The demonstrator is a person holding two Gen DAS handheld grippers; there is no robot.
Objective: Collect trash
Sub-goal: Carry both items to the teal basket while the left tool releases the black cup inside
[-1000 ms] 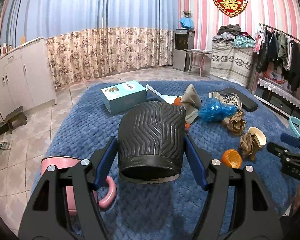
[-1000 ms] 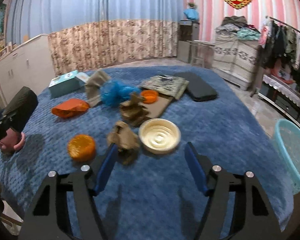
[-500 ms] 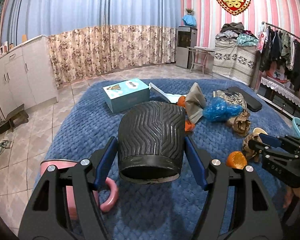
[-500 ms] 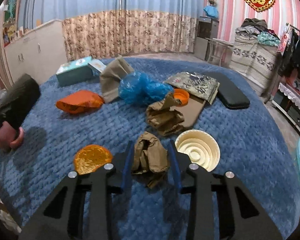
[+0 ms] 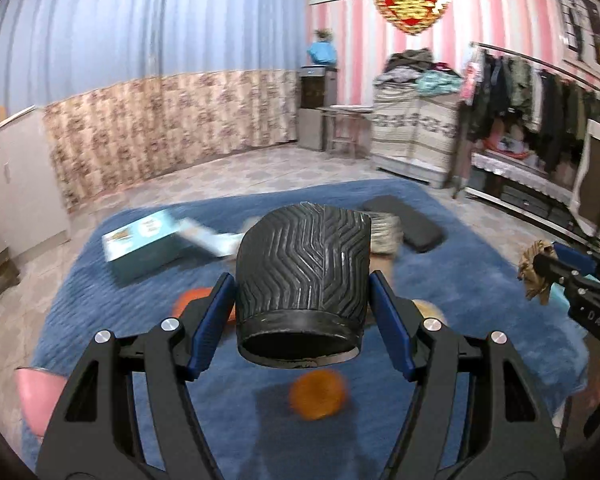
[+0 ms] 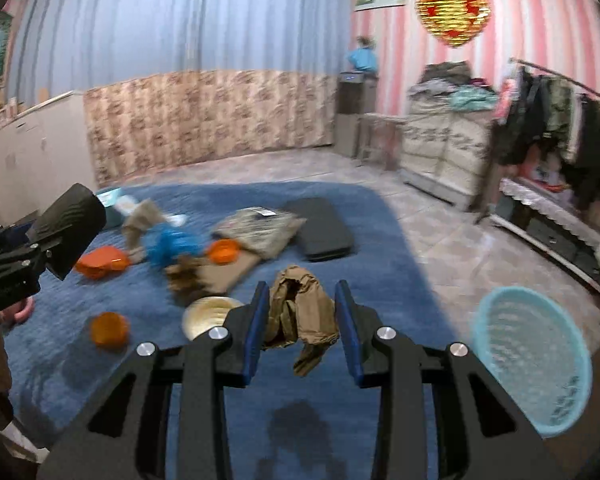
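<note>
My right gripper [image 6: 302, 320] is clamped on the crumpled brown paper [image 6: 300, 316], lifted above the blue bed [image 6: 380, 240]. The light-blue basket [image 6: 532, 360] lies lower right, nearer this arm. My left gripper [image 5: 302, 316] grips the black ribbed container [image 5: 304, 276].

Left gripper [image 5: 302, 304] clamped, right gripper [image 6: 302, 326] clamped, both raised
</note>
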